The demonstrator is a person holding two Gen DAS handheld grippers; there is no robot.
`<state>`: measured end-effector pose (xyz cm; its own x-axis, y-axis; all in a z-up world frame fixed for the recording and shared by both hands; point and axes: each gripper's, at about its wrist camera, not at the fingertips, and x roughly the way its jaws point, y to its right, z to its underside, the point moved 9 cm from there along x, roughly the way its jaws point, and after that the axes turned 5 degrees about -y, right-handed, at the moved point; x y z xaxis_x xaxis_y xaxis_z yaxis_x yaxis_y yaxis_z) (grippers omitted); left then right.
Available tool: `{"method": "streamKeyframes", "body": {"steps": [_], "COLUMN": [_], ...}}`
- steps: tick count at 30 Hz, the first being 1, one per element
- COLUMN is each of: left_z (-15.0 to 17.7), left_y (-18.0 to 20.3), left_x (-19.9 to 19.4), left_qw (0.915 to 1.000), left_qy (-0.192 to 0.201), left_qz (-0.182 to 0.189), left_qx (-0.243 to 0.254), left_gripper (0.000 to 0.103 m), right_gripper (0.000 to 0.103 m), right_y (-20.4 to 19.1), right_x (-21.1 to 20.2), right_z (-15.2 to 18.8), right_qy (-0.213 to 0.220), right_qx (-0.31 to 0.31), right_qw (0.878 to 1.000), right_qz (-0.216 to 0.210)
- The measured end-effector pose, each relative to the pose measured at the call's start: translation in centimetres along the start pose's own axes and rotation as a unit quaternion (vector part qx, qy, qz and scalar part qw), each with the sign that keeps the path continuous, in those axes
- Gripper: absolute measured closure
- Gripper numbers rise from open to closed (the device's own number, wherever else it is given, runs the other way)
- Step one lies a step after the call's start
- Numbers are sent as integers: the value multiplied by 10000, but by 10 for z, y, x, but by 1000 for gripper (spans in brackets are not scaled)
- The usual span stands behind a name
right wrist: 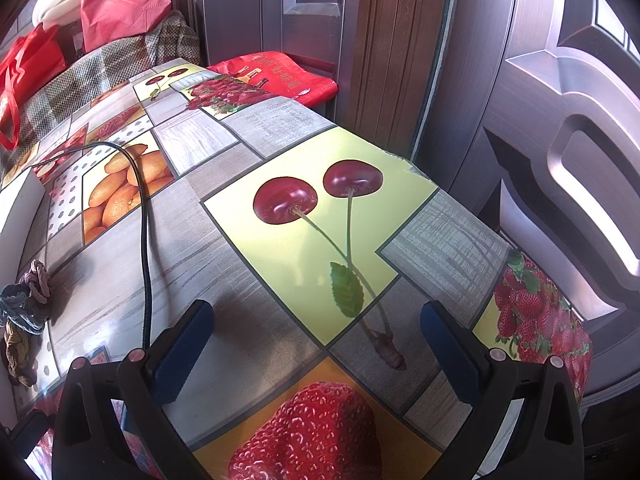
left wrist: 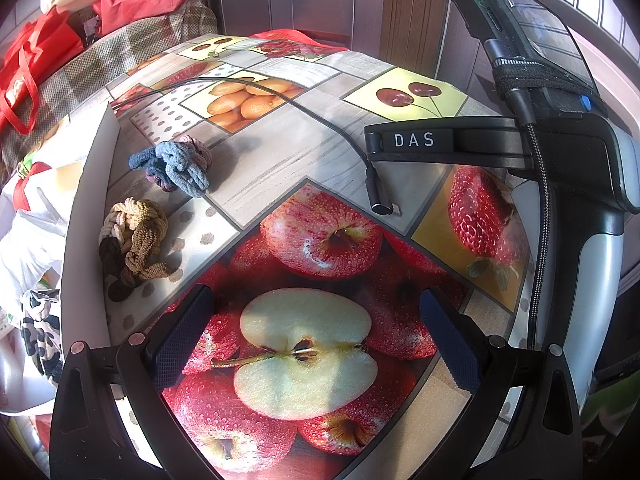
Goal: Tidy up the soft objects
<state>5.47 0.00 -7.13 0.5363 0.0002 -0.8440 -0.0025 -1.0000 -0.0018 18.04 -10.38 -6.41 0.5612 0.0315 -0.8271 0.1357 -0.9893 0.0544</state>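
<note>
A pile of blue, grey and purple hair ties (left wrist: 176, 166) lies on the fruit-print tablecloth (left wrist: 280, 152), left of centre. A second pile of tan, cream and brown braided hair ties (left wrist: 134, 236) lies nearer, beside a white box wall (left wrist: 86, 216). My left gripper (left wrist: 316, 340) is open and empty above the printed apples, right of and nearer than both piles. My right gripper (right wrist: 316, 344) is open and empty over the printed cherries; its body (left wrist: 560, 152) shows at the right of the left wrist view. Both piles (right wrist: 24, 312) show at the far left of the right wrist view.
A black cable (left wrist: 320, 116) with a loose plug (left wrist: 382, 198) runs across the table; it also shows in the right wrist view (right wrist: 146, 240). Red bags (left wrist: 24, 76) and a checked cloth (left wrist: 120, 56) lie behind. A dark door (right wrist: 560, 140) stands right of the table edge.
</note>
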Motion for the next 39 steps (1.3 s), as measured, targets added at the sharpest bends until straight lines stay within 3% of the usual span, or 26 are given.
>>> {"method": "streamKeyframes", "body": {"steps": [39], "left_z": [0], "left_y": [0], "left_x": [0], "left_qw": [10000], "left_qy": [0], "left_qz": [1], "left_qx": [-1], "left_gripper": [1], "right_gripper": [0], "right_y": [-2], "right_x": [1], "right_z": [0], "right_qy": [3], "right_qx": [-81], "right_qw": [9999], "right_qz": [-93]}}
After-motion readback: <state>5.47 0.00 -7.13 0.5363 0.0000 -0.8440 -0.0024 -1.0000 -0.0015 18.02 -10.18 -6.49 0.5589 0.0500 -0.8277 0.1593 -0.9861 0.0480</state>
